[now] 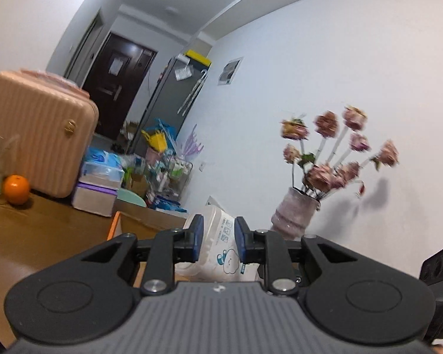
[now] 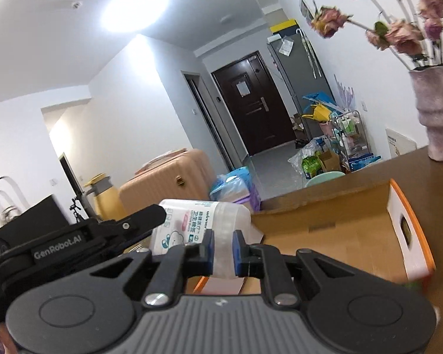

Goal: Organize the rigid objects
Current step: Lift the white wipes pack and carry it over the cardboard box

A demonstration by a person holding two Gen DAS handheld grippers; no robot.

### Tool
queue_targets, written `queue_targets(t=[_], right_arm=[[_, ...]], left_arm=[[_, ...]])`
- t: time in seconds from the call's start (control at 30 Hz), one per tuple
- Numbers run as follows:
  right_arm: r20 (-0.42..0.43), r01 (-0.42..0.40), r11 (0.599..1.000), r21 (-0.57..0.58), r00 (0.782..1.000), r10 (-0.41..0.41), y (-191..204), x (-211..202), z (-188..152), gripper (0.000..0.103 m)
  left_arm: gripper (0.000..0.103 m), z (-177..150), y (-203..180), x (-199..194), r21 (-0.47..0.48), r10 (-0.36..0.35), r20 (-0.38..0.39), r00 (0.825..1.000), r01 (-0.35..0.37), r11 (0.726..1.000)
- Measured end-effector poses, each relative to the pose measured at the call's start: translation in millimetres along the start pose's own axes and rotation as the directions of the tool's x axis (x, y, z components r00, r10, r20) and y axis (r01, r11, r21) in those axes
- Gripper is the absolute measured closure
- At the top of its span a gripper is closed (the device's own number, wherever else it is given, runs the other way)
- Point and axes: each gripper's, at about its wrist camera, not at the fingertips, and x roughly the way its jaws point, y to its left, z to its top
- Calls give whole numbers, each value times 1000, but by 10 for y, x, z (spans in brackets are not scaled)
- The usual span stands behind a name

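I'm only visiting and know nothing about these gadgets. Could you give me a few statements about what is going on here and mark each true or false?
1. Both grippers clamp one white container. True: left gripper, right gripper.
2. An orange sits on the wooden table. True.
3. The vase holds fresh yellow tulips. False: dried pinkish flowers.
4. The suitcase is black. False: it is pink.
5. The cardboard box is closed. False: it stands open.
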Motion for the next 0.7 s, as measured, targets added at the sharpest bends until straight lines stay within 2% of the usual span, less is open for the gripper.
queue_targets(t=[0.17,0.33,0.4,0.47,0.53,0.7], right_arm=[[-136,46,997,65,990,-36,-444,920,356,91],[-262,115,993,3,959,-110,-699,1781,410,90],[-313,134,991,19,942,-121,-797,2043,370,91],[-366,159,987,13,920,-144,-858,2282,298,90],[-402,188,982,-5,899,-174,-889,2451,222,90],[-416,191,981,-18,891,-181,-855,2560,176,87]], left_arm=[[80,188,495,974,-100,1,-124,992,-14,995],[80,53,823,1726,-72,74,-226,971,-93,993],[80,1,992,1991,-95,105,-279,955,-136,986],[81,-41,1154,2237,-98,144,-338,930,-187,977],[81,-91,1208,2375,-67,177,-382,907,-218,974],[73,-103,1174,2463,-8,245,-429,869,-275,961]])
